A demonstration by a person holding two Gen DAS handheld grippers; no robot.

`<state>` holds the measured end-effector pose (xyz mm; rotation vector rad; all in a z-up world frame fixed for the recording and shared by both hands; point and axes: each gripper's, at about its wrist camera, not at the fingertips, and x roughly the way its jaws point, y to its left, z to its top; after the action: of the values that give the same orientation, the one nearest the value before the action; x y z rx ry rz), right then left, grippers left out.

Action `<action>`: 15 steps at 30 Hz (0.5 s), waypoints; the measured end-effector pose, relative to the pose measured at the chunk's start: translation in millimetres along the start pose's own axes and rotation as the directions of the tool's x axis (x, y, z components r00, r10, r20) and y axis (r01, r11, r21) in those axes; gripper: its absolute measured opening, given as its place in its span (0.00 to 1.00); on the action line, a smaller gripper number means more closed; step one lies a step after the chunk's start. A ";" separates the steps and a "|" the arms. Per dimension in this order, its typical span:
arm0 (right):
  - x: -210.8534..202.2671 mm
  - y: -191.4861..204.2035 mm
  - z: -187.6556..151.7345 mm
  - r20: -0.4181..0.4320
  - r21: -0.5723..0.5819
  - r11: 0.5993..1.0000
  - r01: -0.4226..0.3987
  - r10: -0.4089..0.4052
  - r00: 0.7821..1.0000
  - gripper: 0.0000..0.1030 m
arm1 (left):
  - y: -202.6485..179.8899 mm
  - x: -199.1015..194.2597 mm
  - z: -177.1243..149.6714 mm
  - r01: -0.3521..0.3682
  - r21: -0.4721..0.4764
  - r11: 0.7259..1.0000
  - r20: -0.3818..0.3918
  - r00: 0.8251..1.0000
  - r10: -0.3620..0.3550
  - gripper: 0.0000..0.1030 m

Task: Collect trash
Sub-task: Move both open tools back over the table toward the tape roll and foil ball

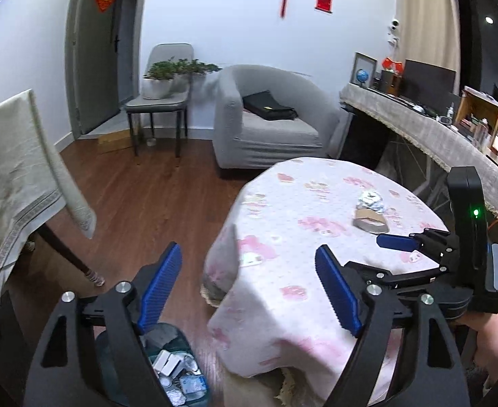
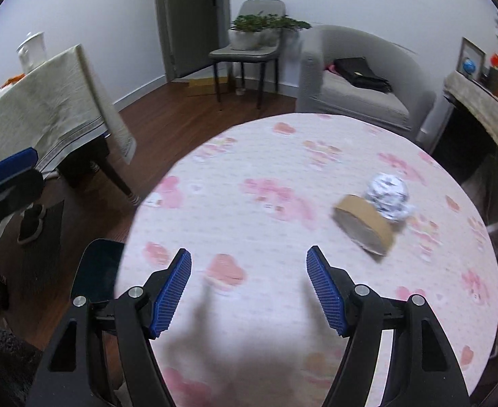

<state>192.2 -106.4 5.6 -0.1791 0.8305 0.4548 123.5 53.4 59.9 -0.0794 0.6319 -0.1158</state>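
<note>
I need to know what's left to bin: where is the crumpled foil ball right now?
The crumpled foil ball sits on the pink tablecloth, far right in the right wrist view, touching the brown tape roll just in front of it.

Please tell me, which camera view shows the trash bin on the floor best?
The left wrist view shows it best: the trash bin sits below the left tool, beside the table, and its contents of white scraps are visible. The right wrist view shows only a dark, partial edge at the table's rim, contents hidden.
</note>
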 end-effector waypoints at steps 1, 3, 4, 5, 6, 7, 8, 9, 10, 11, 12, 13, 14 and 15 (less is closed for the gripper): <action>-1.0 -5.3 -0.7 0.000 0.008 1.000 0.004 -0.004 1.000 0.69 | -5.1 3.6 1.0 0.005 0.009 1.000 0.000 1.000 -0.005 0.83; -4.4 -20.3 -4.1 0.002 0.028 0.999 0.018 -0.018 1.000 0.69 | -14.0 10.3 0.4 0.024 0.019 1.000 -0.008 1.000 -0.024 0.84; -5.6 -27.5 -5.5 0.001 0.037 0.999 0.027 -0.028 1.000 0.70 | -18.8 14.5 0.2 0.042 0.026 0.999 -0.016 0.999 -0.041 0.84; -6.8 -34.9 -6.6 0.002 0.043 0.998 0.035 -0.035 0.999 0.71 | -25.4 20.0 0.0 0.061 0.038 0.997 -0.025 0.998 -0.060 0.84; -7.9 -43.0 -8.2 0.003 0.053 0.998 0.045 -0.046 0.999 0.74 | -31.6 24.6 0.2 0.074 0.053 0.996 -0.030 0.997 -0.073 0.84; -9.6 -49.9 -10.4 0.004 0.062 0.997 0.051 -0.051 0.999 0.75 | -38.8 30.0 0.8 0.091 0.067 0.994 -0.033 0.995 -0.089 0.85; -11.6 -59.3 -12.0 0.006 0.076 0.996 0.055 -0.055 0.998 0.76 | -43.3 34.6 1.4 0.104 0.071 0.992 -0.038 0.994 -0.102 0.86; -12.5 -65.9 -12.9 0.007 0.085 0.995 0.057 -0.057 0.998 0.78 | -47.6 39.1 2.6 0.117 0.074 0.990 -0.045 0.993 -0.113 0.86; -13.7 -72.0 -14.1 0.009 0.094 0.994 0.060 -0.061 0.998 0.80 | -54.2 44.5 3.3 0.130 0.079 0.988 -0.052 0.991 -0.126 0.86; -15.9 -80.9 -16.3 0.012 0.105 0.992 0.067 -0.068 0.998 0.81 | -60.5 48.5 3.2 0.139 0.090 0.986 -0.055 0.989 -0.134 0.86; -17.7 -86.5 -17.6 0.013 0.111 0.991 0.070 -0.072 0.997 0.82 | -66.8 52.0 3.7 0.146 0.101 0.984 -0.057 0.988 -0.141 0.86; -19.2 -98.9 -20.4 0.010 0.124 0.989 0.078 -0.079 0.997 0.82 | -71.4 55.0 3.8 0.154 0.110 0.982 -0.059 0.987 -0.148 0.87; -20.4 -106.4 -23.2 0.009 0.130 0.988 0.081 -0.083 0.997 0.82 | -77.6 59.5 4.8 0.170 0.116 0.979 -0.063 0.985 -0.163 0.87; -21.6 -113.1 -25.9 0.006 0.134 0.987 0.088 -0.090 0.996 0.83 | -82.9 63.2 6.0 0.185 0.121 0.975 -0.066 0.982 -0.178 0.88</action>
<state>213.8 -222.3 2.0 -0.0885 0.8346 0.3150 170.8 -36.9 36.9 -0.0111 0.6699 -0.3356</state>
